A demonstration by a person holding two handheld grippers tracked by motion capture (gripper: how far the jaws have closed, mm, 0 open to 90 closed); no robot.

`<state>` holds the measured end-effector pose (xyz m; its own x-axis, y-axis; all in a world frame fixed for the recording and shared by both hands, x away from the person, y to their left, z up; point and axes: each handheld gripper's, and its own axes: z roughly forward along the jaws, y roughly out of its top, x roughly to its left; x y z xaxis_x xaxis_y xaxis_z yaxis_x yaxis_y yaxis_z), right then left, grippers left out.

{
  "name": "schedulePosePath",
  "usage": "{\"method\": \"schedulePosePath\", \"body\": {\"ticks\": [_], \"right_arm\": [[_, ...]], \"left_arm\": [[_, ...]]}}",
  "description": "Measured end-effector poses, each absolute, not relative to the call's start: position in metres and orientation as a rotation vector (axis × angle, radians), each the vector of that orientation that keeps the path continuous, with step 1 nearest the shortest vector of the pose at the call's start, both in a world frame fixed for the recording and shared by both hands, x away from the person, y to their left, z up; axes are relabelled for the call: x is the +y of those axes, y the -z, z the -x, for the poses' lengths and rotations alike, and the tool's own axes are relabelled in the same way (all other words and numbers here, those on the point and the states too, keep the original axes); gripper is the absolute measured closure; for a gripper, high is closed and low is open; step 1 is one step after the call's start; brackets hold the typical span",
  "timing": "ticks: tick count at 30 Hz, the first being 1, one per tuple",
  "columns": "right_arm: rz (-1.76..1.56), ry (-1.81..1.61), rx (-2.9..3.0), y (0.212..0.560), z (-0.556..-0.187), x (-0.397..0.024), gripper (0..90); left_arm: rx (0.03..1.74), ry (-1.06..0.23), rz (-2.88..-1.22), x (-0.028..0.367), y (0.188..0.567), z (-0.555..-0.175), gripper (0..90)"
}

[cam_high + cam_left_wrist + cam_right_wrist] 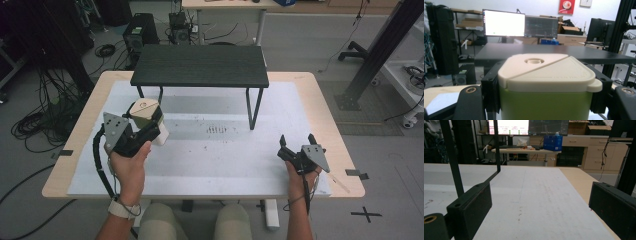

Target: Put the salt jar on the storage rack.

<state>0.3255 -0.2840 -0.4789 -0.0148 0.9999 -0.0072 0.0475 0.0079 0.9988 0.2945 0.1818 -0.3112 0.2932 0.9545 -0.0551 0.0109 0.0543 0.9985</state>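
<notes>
A container with a cream lid (544, 72) and a green body (546, 105) stands upright between the jaws of my left gripper (546, 100), which is shut on its sides. From above, that container (145, 112) hangs over the left part of the white mat (215, 160), with my left gripper (149, 125) around it, just in front of the left end of the black shelf (200, 65). My right gripper (297, 142) rests low near the mat's right front edge, open. Nothing lies between its two pads (471, 207).
The low black shelf on thin legs (254, 107) stands across the back of the mat. Its top (554, 53) sits level with the container's lid. A wooden table edge (345, 165) runs close on the right. Cables and computer cases (140, 32) lie on the floor beyond.
</notes>
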Motion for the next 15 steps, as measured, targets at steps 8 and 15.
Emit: {"method": "schedulePosePath", "body": {"ticks": [8,15], "right_arm": [[-1.231,-1.191,1.259,0.479,-0.326,-0.284,4.8],[-1.235,-1.191,1.259,0.479,-0.326,-0.284,4.8]], "left_arm": [[0.993,-0.948,-1.298,0.180,0.292,-0.302,31.0],[0.971,-0.939,-1.299,0.175,0.271,-0.315,31.0]]}}
